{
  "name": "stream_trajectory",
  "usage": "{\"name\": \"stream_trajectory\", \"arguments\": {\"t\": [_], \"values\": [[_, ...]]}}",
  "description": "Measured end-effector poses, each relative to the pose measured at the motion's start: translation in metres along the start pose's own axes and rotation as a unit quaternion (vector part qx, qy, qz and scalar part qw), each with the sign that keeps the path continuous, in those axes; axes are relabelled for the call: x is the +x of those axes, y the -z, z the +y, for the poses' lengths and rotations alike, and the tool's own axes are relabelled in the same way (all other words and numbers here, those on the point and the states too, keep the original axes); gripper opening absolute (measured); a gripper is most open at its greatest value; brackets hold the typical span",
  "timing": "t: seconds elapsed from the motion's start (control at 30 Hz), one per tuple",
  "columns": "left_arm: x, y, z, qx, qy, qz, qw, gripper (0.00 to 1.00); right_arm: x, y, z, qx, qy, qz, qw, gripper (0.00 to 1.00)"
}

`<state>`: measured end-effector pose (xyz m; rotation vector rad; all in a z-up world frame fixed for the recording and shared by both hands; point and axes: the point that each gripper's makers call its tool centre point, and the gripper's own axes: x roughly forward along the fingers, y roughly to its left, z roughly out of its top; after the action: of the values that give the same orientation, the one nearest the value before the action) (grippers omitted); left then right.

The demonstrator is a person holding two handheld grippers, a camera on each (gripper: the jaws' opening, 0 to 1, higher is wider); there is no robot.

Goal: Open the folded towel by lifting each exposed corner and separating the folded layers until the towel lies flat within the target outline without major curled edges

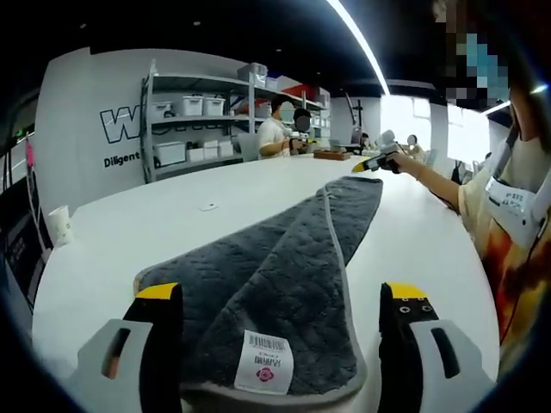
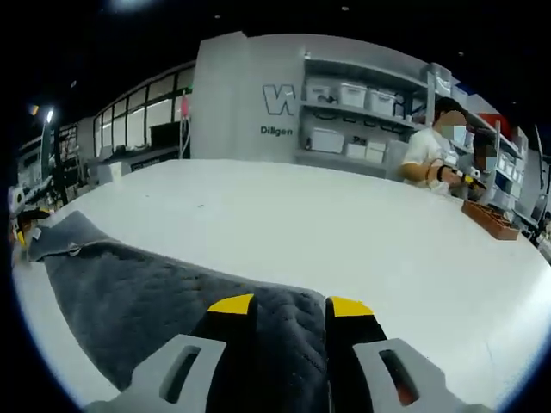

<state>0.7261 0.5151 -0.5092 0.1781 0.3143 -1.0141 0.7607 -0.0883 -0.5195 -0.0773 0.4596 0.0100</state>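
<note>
Two grippers work one gray towel (image 1: 284, 267) spread long across a white worktop (image 1: 129, 232). At left, a paper cup (image 1: 59, 225) stands near the worktop edge; shelves (image 1: 194, 120) behind it carry white bins (image 1: 192, 105). The left gripper (image 1: 281, 297) stands wide, jaws flanking the towel's near end with its white label (image 1: 264, 362). At right, the person's outstretched arm (image 1: 435, 176) reaches the towel's far end, where the right gripper (image 2: 286, 307) sits narrowed over the cloth; whether it pinches it cannot be told.
</note>
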Motion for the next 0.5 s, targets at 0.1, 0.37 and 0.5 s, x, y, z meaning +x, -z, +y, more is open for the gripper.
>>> {"name": "stream_trajectory", "arguments": {"t": [0.1, 0.37, 0.5], "values": [[0.001, 0.001, 0.0, 0.001, 0.0, 0.002, 1.0, 0.94, 0.003, 0.005, 0.002, -0.005, 0.002, 0.008, 1.0, 0.22], [0.001, 0.002, 0.0, -0.001, -0.001, 0.003, 1.0, 0.94, 0.009, 0.019, 0.006, -0.002, -0.004, 0.028, 0.9996, 0.16], [0.0, 0.002, 0.0, -0.001, -0.002, 0.003, 1.0, 0.93, 0.012, 0.025, 0.0, -0.009, 0.004, 0.039, 0.9992, 0.09]]}}
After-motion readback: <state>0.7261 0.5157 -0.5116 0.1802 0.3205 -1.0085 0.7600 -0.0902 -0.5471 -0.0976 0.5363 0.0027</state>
